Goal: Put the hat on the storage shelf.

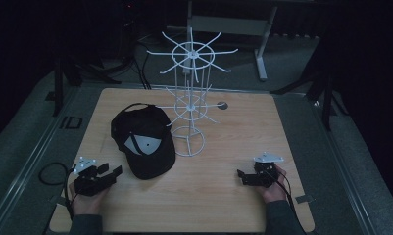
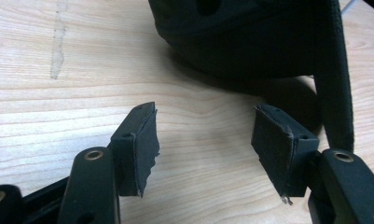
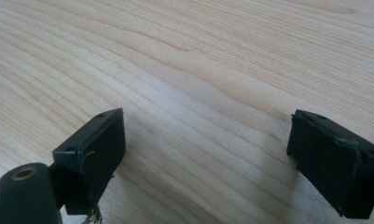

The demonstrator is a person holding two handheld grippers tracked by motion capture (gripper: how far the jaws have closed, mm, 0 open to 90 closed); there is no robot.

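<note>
Cap top beyond frame edge

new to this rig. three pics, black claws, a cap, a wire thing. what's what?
No robot: a person holds handheld tongs in each hand. The high view looks down on the light wooden table, with the left tongs and the right tongs at its near edge. The other two pictures come from cameras riding on each tool, looking along its black jaws. On the table lie a black baseball cap and a white wire display rack with radiating hooks. Both tongs are open and hold nothing.
</note>
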